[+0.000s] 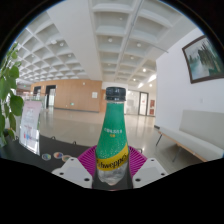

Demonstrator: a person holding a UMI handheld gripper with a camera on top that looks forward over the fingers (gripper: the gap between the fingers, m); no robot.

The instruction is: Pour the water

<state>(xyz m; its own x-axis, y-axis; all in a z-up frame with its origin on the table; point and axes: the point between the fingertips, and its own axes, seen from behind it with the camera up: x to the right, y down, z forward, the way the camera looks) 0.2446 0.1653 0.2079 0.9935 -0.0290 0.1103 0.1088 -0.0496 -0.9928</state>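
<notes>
Gripper view shows your gripper (pixel 112 170) closed around a green bottle (pixel 113 140), which stands upright between the two fingers. Both pink pads (pixel 92 160) press against the bottle's lower body, one on each side, just below its green-and-yellow label. The bottle has a dark green cap (pixel 115 94) screwed on, and its clear lower part sits down between your fingers. Under and just ahead of your fingers lies a dark table (pixel 40 160), with a few small objects beyond your left finger that are too small to name. Further off on that same side there is a leafy green plant (pixel 8 95) and a white sign (pixel 31 120). Beyond your right finger a white sofa (pixel 200 135) stands against the wall under a framed picture (pixel 204 58).
</notes>
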